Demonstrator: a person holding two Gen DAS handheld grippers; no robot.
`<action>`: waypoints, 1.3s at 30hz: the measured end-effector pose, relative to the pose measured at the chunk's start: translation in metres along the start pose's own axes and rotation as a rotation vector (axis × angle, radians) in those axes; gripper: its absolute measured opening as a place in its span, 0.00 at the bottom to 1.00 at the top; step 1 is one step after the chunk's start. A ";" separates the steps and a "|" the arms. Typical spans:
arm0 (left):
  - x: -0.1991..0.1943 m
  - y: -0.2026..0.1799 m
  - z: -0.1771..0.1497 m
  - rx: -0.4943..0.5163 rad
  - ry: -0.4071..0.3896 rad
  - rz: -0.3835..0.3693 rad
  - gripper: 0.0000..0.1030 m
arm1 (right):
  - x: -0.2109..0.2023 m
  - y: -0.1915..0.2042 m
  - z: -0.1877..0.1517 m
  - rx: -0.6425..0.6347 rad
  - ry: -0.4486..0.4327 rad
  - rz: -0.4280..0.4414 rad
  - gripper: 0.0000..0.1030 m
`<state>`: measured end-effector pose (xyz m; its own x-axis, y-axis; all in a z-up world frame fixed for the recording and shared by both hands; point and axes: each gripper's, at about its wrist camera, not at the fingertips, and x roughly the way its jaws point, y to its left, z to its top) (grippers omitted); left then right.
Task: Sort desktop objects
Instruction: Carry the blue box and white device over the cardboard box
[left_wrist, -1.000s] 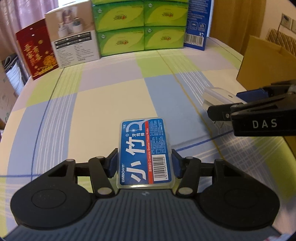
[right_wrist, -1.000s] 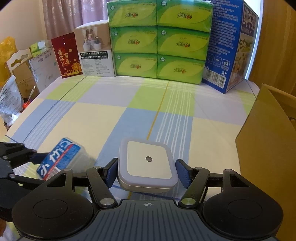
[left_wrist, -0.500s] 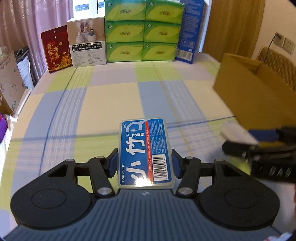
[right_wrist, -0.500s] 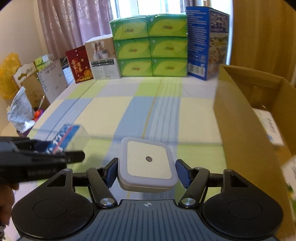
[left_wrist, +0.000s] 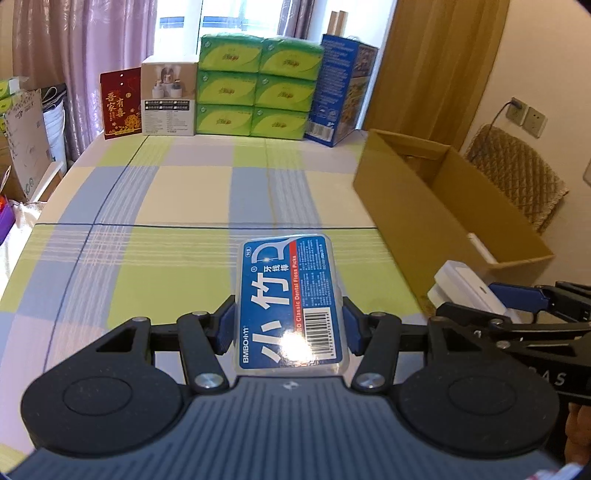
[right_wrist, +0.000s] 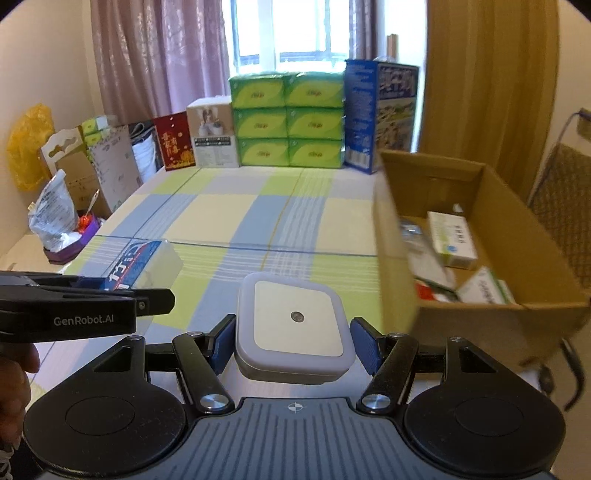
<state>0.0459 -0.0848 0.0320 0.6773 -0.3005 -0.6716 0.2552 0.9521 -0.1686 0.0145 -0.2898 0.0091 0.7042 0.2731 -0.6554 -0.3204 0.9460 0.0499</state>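
Raised since a second ago, both grippers, now well above the checked tablecloth (left_wrist: 155, 206); cardboard box (left_wrist: 436, 206) earlier cut off at right edge, now seen whole with open top.

Left gripper (left_wrist: 290, 325): blue pads pinched on both long sides of floss pick box (left_wrist: 290, 299), blue label up, barcode toward camera, held level above the cloth. Same box seen from right wrist view (right_wrist: 142, 264), ahead of the left gripper (right_wrist: 147, 295) at left edge, black body marked GenRobot.AI.

Right gripper (right_wrist: 291, 341): pads clamped on either side of white square night light (right_wrist: 293, 323), small dark sensor dot at centre, flat face up. In left wrist view, the night light (left_wrist: 467, 291) visible side-on, just beside the near corner of the cardboard box.

Cardboard box (right_wrist: 517, 236) to the right of both grippers, on the cloth; inside, several small packages (right_wrist: 450, 238), blurred, labels unreadable.

At far end of cloth: stack of green tissue packs (right_wrist: 286, 122), tall blue carton (right_wrist: 380, 114), white product box (right_wrist: 210, 134), red card (right_wrist: 173, 142). Purple curtain (right_wrist: 159, 55) behind.
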 end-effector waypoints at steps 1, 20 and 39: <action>-0.005 -0.005 -0.003 -0.004 -0.004 -0.008 0.50 | -0.008 -0.004 -0.002 0.009 -0.003 -0.011 0.61; -0.011 -0.119 -0.010 0.140 0.031 -0.126 0.50 | -0.071 -0.093 -0.008 0.098 -0.073 -0.183 0.61; 0.015 -0.187 0.018 0.255 0.041 -0.174 0.50 | -0.093 -0.167 0.000 0.195 -0.114 -0.266 0.61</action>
<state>0.0202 -0.2686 0.0667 0.5815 -0.4499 -0.6778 0.5331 0.8401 -0.1002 0.0029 -0.4732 0.0619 0.8166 0.0203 -0.5768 0.0029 0.9992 0.0392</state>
